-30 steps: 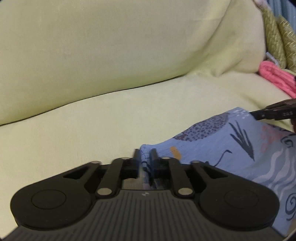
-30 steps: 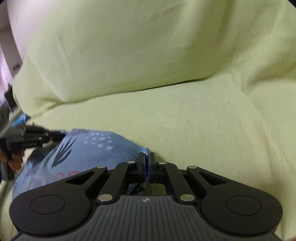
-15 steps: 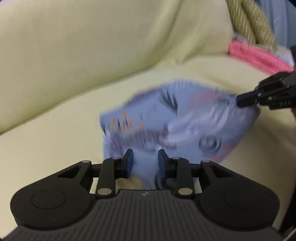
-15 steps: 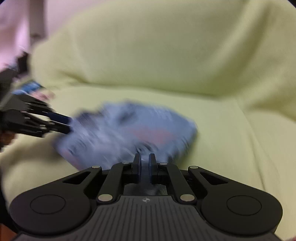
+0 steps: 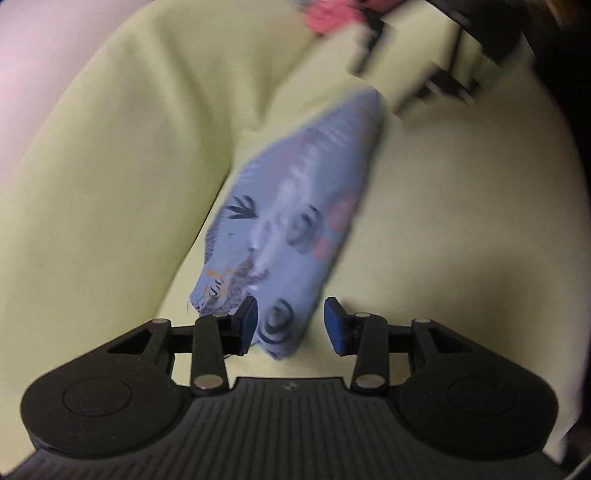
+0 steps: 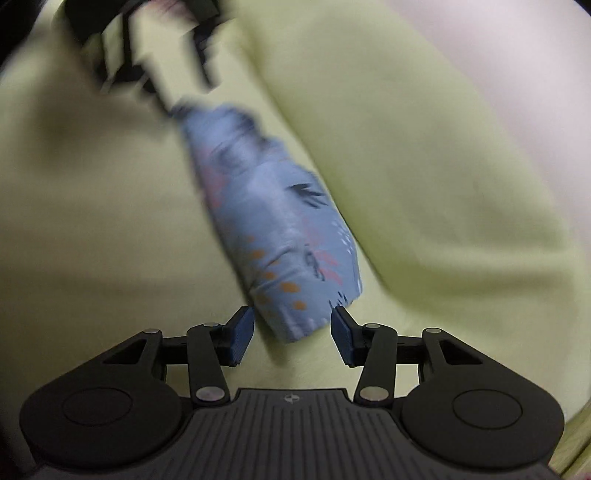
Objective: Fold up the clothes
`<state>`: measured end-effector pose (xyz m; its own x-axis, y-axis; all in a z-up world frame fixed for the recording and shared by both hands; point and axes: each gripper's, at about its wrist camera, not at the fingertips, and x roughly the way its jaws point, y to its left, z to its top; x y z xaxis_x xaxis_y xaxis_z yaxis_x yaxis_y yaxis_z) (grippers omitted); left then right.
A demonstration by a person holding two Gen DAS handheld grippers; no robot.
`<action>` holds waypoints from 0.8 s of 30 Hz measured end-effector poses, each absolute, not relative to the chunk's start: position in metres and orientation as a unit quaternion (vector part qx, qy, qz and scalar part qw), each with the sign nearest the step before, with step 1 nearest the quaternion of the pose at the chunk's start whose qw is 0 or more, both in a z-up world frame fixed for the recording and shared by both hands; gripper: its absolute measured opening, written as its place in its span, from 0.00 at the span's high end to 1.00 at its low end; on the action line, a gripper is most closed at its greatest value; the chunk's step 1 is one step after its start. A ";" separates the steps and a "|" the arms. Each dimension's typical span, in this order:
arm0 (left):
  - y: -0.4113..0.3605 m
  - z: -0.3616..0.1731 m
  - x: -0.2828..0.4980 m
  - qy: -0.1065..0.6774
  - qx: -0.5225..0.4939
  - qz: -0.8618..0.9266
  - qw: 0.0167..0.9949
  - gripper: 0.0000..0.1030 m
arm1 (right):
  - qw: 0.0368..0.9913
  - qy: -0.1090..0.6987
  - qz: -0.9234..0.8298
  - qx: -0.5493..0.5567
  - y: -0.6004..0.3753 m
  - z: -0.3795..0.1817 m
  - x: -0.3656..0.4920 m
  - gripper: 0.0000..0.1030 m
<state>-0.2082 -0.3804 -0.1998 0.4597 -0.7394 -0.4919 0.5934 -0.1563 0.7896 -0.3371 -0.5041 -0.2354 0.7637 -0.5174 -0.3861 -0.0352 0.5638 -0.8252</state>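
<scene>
My left claw (image 5: 290, 325) stands part open and its jaws are opening. The near corner of the blue patterned cloth (image 5: 291, 221) lies between the two blue pads. The left pad (image 5: 248, 321) sits against the cloth edge; the right pad (image 5: 334, 325) stands clear of it, with yellow-green cover showing in the gap. The pads do not press on the cloth.

My right claw (image 6: 293, 328) is in a like state: jaws opening, part wide. The near end of the same cloth (image 6: 273, 221) lies between its pads. Neither the left pad (image 6: 242, 330) nor the right pad (image 6: 341, 328) clamps it; whether the right pad touches the ragged corner I cannot tell.

The cloth is folded into a long narrow strip. It lies on the seat of a sofa under a yellow-green cover (image 5: 443, 221), close along the crease where seat meets back cushion (image 5: 110, 184). The strip runs from one claw to the other. In the left wrist view its far end tapers toward my right claw (image 5: 424, 66), seen blurred at upper right. In the right wrist view its far end reaches my left claw (image 6: 155, 62), blurred at upper left.

A pink item (image 5: 328, 14) shows at the top edge of the left wrist view, too blurred to identify.
</scene>
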 end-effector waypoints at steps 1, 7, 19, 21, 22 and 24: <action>-0.382 -0.205 -0.208 -0.077 0.570 -0.508 0.642 0.67 | 0.814 0.313 -0.143 -0.468 -0.502 -0.243 -0.334 0.57; -0.390 -0.236 -0.201 -0.160 0.639 -0.480 0.579 0.93 | 0.775 0.305 -0.126 -0.539 -0.505 -0.258 -0.324 0.92; -0.379 -0.236 -0.180 -0.156 0.628 -0.515 0.563 0.96 | 0.774 0.340 -0.084 -0.528 -0.522 -0.264 -0.334 0.98; -0.378 -0.230 -0.187 -0.131 0.622 -0.513 0.576 0.94 | 0.772 0.350 -0.082 -0.523 -0.518 -0.261 -0.333 0.90; -0.380 -0.222 -0.190 -0.103 0.614 -0.514 0.590 0.93 | 0.777 0.358 -0.083 -0.511 -0.517 -0.257 -0.332 0.91; -0.382 -0.203 -0.193 -0.032 0.584 -0.513 0.628 0.87 | 0.808 0.374 -0.103 -0.445 -0.516 -0.237 -0.333 0.88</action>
<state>-0.1933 -0.3824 -0.2033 0.4714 -0.6816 -0.5597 0.6079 -0.2086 0.7661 -0.3329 -0.5163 -0.2368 0.6999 -0.4979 -0.5121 -0.1667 0.5833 -0.7950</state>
